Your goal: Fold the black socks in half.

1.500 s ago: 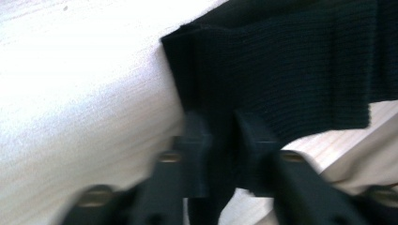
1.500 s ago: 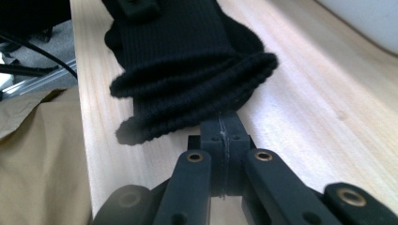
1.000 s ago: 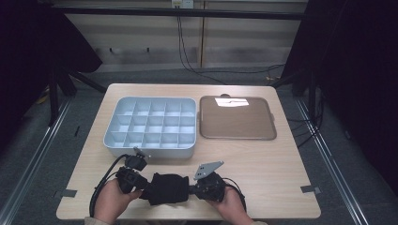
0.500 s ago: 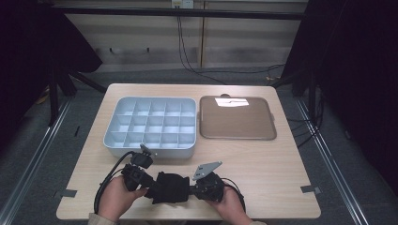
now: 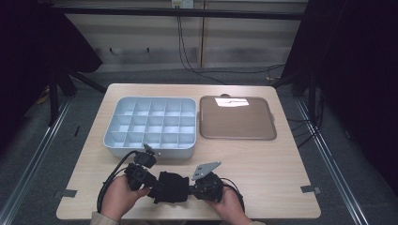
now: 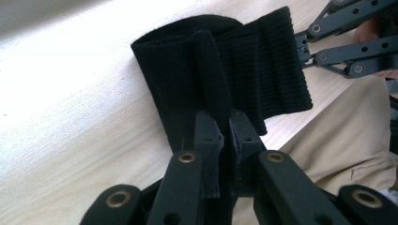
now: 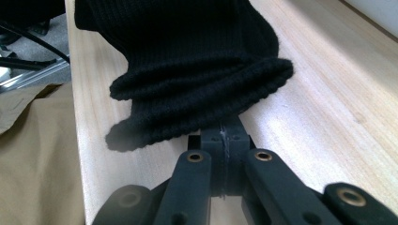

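A black knitted cloth (image 5: 170, 186) lies near the table's front edge, stretched between my two grippers. My left gripper (image 5: 152, 184) is shut on its left end. In the left gripper view the jaws (image 6: 224, 123) pinch a raised fold of the cloth (image 6: 244, 65), and the right gripper's black links (image 6: 338, 42) show at its far side. My right gripper (image 5: 191, 189) is shut on the opposite end. In the right gripper view the jaws (image 7: 224, 133) clamp the ribbed hem of the cloth (image 7: 187, 61), which bunches up ahead of them.
A grey tray (image 5: 109, 140) with several empty compartments stands behind the left hand. A brown flat tray (image 5: 237, 124) lies to its right. The table's front edge is close under both hands, and beige trousers (image 7: 37, 154) show below it.
My left hand has edged a little up and to the right, still gripping the cloth. The right hand has kept still.
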`<state>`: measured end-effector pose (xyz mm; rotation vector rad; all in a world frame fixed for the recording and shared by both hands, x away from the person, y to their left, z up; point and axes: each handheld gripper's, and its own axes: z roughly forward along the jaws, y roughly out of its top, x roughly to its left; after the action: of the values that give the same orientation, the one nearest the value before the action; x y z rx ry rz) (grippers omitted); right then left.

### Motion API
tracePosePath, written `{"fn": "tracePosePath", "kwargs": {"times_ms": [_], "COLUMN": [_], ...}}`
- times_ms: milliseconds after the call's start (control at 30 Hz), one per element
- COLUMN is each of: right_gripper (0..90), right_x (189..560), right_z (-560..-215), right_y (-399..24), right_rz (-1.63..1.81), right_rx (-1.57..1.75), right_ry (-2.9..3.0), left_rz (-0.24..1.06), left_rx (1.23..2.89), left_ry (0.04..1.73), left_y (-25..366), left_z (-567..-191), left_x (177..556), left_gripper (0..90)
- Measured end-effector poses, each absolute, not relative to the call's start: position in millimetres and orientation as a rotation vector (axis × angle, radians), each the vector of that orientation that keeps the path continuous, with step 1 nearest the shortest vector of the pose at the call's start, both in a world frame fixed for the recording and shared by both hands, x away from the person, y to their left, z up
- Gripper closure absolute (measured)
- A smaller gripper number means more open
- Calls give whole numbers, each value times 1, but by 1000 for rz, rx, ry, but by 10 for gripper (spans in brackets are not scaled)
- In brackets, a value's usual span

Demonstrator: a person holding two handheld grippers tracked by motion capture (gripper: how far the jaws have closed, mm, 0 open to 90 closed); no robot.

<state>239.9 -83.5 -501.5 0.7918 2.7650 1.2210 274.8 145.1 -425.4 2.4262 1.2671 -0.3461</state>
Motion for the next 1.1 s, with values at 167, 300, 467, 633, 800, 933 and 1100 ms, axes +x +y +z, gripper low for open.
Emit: {"fn": "tracePosePath", "kwargs": {"times_ms": [167, 300, 467, 633, 800, 933, 1100], "right_gripper": [900, 900, 900, 900, 900, 900, 900], "right_x": [240, 240, 240, 240, 240, 240, 240], "right_z": [-501, -501, -501, -501, -501, -501, -501], "right_y": [-83, -83, -83, -83, -83, -83, -82], "right_rz": [1218, 1220, 1219, 1218, 1214, 1216, 1220], "right_rx": [788, 788, 789, 788, 787, 783, 782], "right_ry": [2766, 2762, 2764, 2765, 2764, 2762, 2762], "left_rz": [-354, -363, -370, -371, -379, -384, -393], "left_rx": [2432, 2431, 2431, 2426, 2423, 2426, 2423], "left_ry": [1257, 1249, 1244, 1234, 1230, 1232, 1224], "left_y": [143, 139, 137, 133, 130, 130, 126], "left_z": [-425, -424, -424, -425, -425, -426, -428], "left_x": [274, 274, 275, 275, 275, 276, 276], "left_gripper": [843, 843, 843, 843, 842, 843, 842]}}
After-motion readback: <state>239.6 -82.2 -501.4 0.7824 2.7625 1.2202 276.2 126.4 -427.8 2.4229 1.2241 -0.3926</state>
